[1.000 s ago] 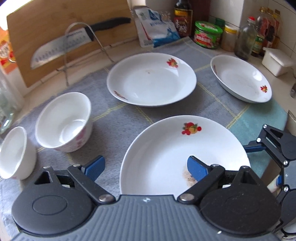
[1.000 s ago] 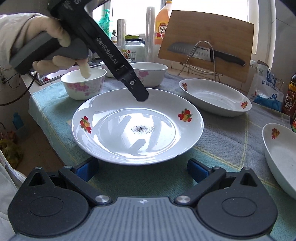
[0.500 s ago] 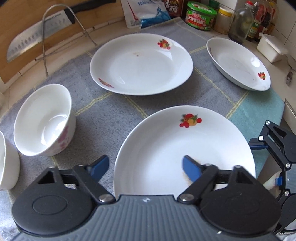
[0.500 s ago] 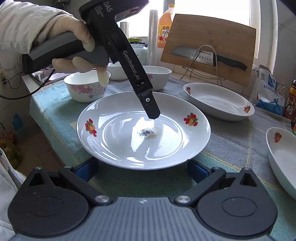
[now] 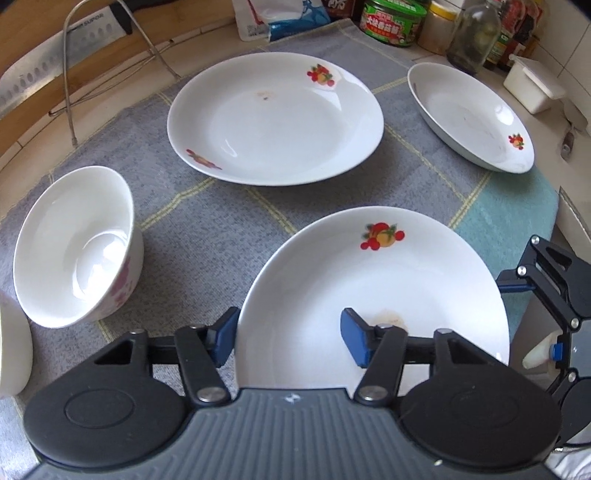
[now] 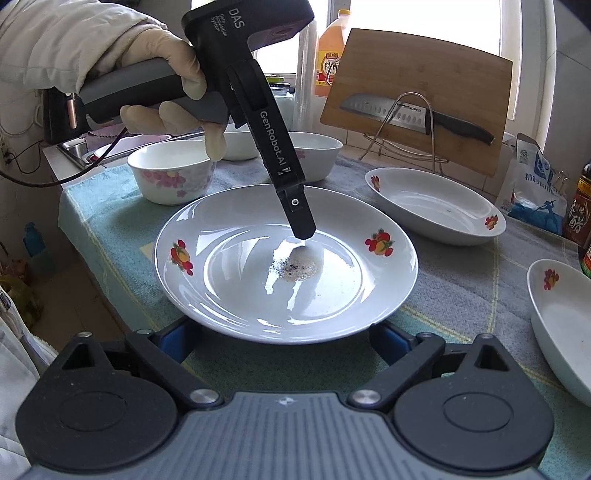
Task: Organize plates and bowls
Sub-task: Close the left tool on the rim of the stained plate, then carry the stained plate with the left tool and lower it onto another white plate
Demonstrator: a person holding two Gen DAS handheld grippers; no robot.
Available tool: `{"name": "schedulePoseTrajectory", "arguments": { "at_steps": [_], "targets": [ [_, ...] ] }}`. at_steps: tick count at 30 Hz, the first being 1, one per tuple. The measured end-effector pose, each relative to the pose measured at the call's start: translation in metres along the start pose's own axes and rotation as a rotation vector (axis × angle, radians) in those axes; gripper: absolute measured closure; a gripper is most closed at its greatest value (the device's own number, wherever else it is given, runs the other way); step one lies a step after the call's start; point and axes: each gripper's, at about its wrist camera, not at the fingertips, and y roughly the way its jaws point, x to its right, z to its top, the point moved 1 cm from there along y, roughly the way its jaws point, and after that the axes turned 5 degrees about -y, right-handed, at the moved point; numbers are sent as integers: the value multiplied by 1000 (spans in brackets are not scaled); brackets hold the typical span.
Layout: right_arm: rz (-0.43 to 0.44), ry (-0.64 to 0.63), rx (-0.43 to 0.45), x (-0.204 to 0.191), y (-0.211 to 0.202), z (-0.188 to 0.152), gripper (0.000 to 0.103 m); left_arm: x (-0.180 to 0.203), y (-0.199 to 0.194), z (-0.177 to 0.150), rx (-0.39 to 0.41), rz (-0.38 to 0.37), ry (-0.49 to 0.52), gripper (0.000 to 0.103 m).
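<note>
A white plate (image 5: pixel 388 288) with fruit prints lies nearest on the grey-green cloth. My left gripper (image 5: pixel 290 338) is shut on its rim, one blue pad outside the edge and one inside. From the right wrist view its inner finger (image 6: pixel 303 225) reaches down into this plate (image 6: pixel 229 288). My right gripper (image 6: pixel 284 343) is level with the plate's opposite rim, jaws closing but pads clear of it. A second plate (image 5: pixel 277 122) and a third plate (image 5: pixel 472 118) lie beyond. A flowered bowl (image 5: pixel 74 247) stands left of the held plate.
More bowls (image 6: pixel 314 151) stand behind a gloved hand (image 6: pixel 162 74). A cutting board (image 6: pixel 417 96) with a knife (image 6: pixel 406 114) leans on a wire rack. A salt bag (image 6: pixel 535 184), jars (image 5: pixel 391 22) and bottles (image 5: pixel 472 37) line the back. The table edge (image 6: pixel 85 236) drops off.
My left gripper came down over the near plate and its jaws narrowed until they clamped the rim. The right gripper stayed in place.
</note>
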Motion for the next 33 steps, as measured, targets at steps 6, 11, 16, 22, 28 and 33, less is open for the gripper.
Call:
{"name": "schedulePoseTrajectory", "arguments": {
  "at_steps": [6,11,16,22,28,33],
  "targets": [
    [-6,5,0,0,0,0,2,-2,4,2,-25,-21,4,48],
    [-4,6,-4,-1,0,1,1,-3,6,3,-36,-35,8,48],
    [-2,6,-13,0,1,2,1,-2,6,2,-36,-35,18,48],
    [4,15,-25,1,2,4,1,-2,6,2,-30,-37,24,48],
    [9,18,-23,4,-1,6,1,0,5,2,-21,-36,27,47],
    [7,11,-17,7,-6,10,1,3,-1,5,-3,-37,28,47]
  ]
}}
